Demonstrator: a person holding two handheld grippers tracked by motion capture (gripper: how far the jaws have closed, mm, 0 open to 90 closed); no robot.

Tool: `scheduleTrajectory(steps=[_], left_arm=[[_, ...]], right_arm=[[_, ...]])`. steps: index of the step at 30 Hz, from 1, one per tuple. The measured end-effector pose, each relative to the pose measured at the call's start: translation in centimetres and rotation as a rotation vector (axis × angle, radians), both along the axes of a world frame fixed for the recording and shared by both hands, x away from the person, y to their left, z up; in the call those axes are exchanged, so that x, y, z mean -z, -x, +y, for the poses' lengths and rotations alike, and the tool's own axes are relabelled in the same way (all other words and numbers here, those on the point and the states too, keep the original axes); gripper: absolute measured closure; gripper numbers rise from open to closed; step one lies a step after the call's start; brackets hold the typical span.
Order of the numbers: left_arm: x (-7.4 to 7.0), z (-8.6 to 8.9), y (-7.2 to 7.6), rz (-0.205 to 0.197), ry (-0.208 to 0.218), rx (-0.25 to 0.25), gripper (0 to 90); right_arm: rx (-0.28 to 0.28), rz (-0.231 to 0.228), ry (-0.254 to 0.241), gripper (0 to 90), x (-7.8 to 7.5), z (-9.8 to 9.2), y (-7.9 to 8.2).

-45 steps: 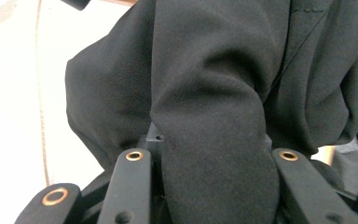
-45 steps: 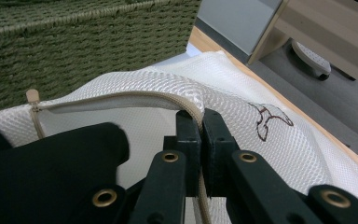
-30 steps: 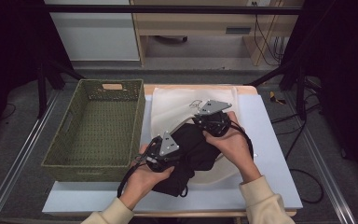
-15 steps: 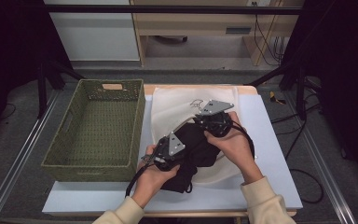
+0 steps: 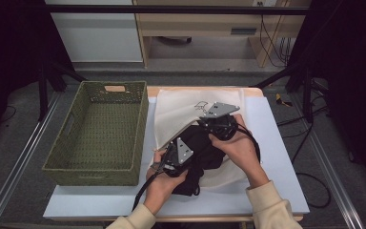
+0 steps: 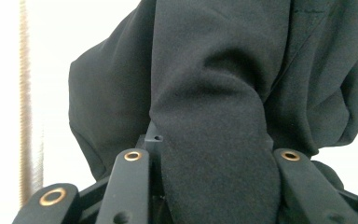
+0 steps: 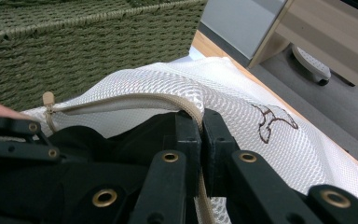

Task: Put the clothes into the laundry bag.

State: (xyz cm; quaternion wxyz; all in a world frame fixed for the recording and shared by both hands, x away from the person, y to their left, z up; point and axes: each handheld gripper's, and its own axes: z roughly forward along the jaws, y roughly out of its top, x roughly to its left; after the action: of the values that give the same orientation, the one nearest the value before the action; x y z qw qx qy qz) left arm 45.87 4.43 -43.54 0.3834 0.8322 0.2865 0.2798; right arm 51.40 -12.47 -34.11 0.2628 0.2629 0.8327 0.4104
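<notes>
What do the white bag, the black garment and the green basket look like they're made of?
White bag: synthetic-looking mesh, judging by its open net weave, with a beige zipper.
Black garment: soft matte fabric, possibly knit; it folds loosely.
Green basket: woven cord or wicker, with visible braided strands.

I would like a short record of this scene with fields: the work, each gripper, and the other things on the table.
work: putting a black garment into a white mesh laundry bag
left gripper: jaws closed on a fold of the black garment
right gripper: jaws shut on the zipper edge of the bag, holding it up
basket: green, woven, left of the bag
table: white top
</notes>
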Motion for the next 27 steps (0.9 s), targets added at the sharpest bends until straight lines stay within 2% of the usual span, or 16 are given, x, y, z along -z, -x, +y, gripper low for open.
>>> scheduleTrajectory(steps=[4, 7, 9, 13, 19, 22, 24, 27], left_arm=[[0.3, -0.8, -0.2, -0.028, -0.008, -0.021, 62.5], [0.6, -1.0, -0.7, -0.046, 0.003, -0.048, 62.6], [0.9, -1.2, -1.0, -0.043, 0.017, -0.074, 62.5], [1.7, -1.6, -1.5, -0.042, 0.017, -0.098, 61.5], [2.3, -1.7, -1.9, -0.036, 0.031, -0.112, 59.3], [2.4, -1.5, -1.9, -0.044, 0.047, -0.11, 53.3], [2.3, -1.4, -1.9, -0.048, 0.069, -0.1, 45.0], [1.7, -1.0, -1.5, -0.079, 0.112, -0.079, 32.9]], right_arm=[[-0.005, 0.0, -0.003, 87.0, 0.0, 0.0, 0.0], [-0.008, -0.002, -0.008, 87.0, 0.0, 0.0, 0.0], [-0.009, -0.002, -0.01, 87.0, 0.0, 0.0, 0.0], [-0.013, -0.001, -0.011, 87.0, 0.1, 0.1, -0.1], [-0.014, 0.005, -0.015, 87.0, 0.5, 0.0, -0.2], [-0.009, 0.012, -0.015, 87.0, 0.6, -0.2, -0.2], [-0.01, 0.012, -0.017, 86.9, 0.7, -0.3, -0.3], [-0.006, 0.016, -0.014, 86.8, 0.9, -0.3, -0.2]])
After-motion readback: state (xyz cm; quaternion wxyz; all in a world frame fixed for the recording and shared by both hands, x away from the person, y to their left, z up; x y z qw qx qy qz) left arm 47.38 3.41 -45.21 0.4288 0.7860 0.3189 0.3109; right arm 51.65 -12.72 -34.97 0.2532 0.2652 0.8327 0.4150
